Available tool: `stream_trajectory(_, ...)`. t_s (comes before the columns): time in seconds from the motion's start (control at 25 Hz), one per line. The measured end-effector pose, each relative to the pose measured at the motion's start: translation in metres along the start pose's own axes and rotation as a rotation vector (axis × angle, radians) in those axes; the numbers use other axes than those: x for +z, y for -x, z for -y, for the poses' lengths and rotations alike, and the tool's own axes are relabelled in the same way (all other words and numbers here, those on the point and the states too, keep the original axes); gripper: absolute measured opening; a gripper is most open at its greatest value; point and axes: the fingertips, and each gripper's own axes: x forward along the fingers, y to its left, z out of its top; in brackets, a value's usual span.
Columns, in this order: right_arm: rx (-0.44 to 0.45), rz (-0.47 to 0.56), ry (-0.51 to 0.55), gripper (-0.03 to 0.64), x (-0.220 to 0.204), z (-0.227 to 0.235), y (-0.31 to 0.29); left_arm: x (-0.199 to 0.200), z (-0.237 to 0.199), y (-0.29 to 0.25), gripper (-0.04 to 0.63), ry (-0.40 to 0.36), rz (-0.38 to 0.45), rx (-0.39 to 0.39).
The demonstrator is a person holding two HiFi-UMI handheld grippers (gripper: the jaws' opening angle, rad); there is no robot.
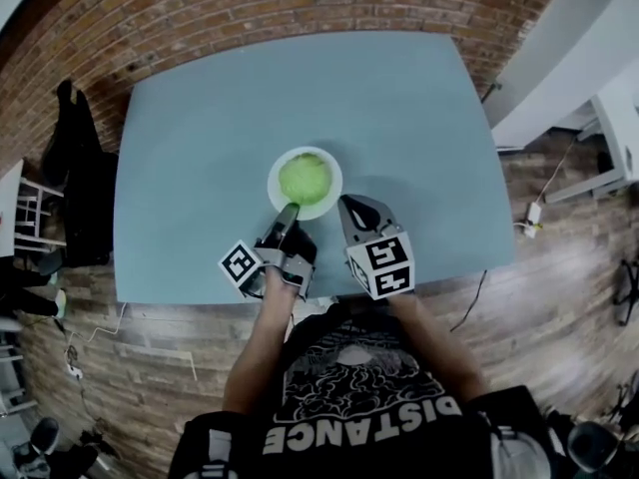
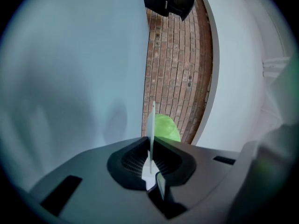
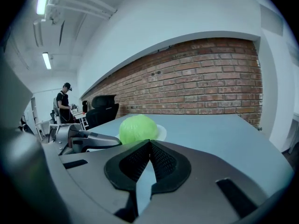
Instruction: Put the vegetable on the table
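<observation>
Green vegetable (image 1: 305, 178) on white plate (image 1: 335, 184); left tongs (image 1: 291, 211) pinch its rim.

Bright even light from ceiling tubes (image 3: 46, 59); fisheye warp, dark corners, soft foreground.

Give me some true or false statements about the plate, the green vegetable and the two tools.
1. The green vegetable sits on the white plate. True.
2. The left tool is closed on the plate's rim. True.
3. The right tool holds the vegetable. False: its jaws are together with nothing between them, beside the plate.
4. The table has a brown wooden top. False: the top is pale blue.
5. A brick wall stands beyond the table's far edge. True.
</observation>
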Motion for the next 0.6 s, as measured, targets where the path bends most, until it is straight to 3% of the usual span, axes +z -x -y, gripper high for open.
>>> stream_trajectory(0.6,-0.106,-0.035,-0.06,0.009,-0.018,0.015,-0.014,0.005,-0.052,-0.027,0.021,-0.087,-0.18,0.124)
